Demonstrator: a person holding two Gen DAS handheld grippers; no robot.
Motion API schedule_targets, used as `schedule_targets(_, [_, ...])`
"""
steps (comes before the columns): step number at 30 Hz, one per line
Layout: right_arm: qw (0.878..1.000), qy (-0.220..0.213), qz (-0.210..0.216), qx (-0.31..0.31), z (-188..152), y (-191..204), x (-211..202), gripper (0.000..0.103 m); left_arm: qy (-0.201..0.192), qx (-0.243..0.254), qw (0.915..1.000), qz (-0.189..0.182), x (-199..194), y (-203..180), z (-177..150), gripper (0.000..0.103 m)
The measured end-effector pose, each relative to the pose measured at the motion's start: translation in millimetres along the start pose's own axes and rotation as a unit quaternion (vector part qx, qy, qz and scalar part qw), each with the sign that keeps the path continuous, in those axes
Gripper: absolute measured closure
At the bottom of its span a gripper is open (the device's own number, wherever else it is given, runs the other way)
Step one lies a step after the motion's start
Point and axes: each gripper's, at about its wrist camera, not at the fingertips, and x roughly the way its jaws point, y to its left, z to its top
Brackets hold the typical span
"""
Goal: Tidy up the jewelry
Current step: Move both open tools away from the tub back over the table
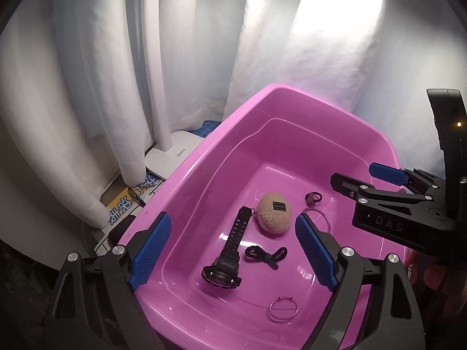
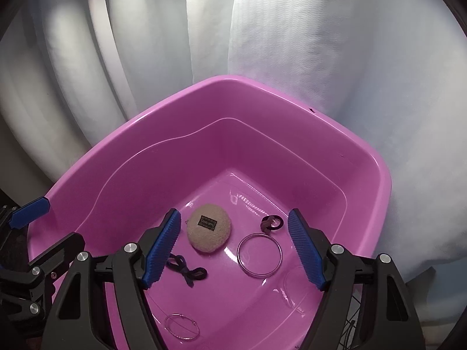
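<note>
A pink plastic tub [image 1: 204, 157] [image 2: 376, 180] holds the jewelry. Inside lie a black watch [image 1: 229, 250], a beige fuzzy pouch [image 1: 274, 214] [image 2: 208, 232], a black cord knot [image 1: 265, 255] [image 2: 186, 271], a small dark ring piece [image 1: 313, 197] [image 2: 270, 223], a clear bangle [image 1: 316, 218] [image 2: 259, 255] and a thin hoop [image 1: 283, 308] [image 2: 181, 326]. My left gripper [image 1: 233, 250] is open and empty above the watch. My right gripper [image 2: 233, 248] is open and empty above the pouch and bangle; it also shows in the left wrist view [image 1: 367, 179].
White curtains [image 1: 306, 58] hang behind the tub. A white lamp base [image 1: 172, 154] and printed paper [image 1: 122, 210] sit left of the tub.
</note>
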Motion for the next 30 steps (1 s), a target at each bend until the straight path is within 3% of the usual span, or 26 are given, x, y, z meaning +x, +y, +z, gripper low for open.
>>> schedule_targets(18, [1.0,-0.016,0.002,-0.002,-4.9,4.0,-18.1,0.03,-0.01,-0.014,0.9998,0.008,-17.8,4.5,-6.2,0.018])
schedule_targets(30, [0.999,-0.052,0.008,-0.007,-23.6,5.2,-60.3,0.03,-0.036,-0.023,0.9989,0.022,-51.1,-1.7,-17.7,0.018])
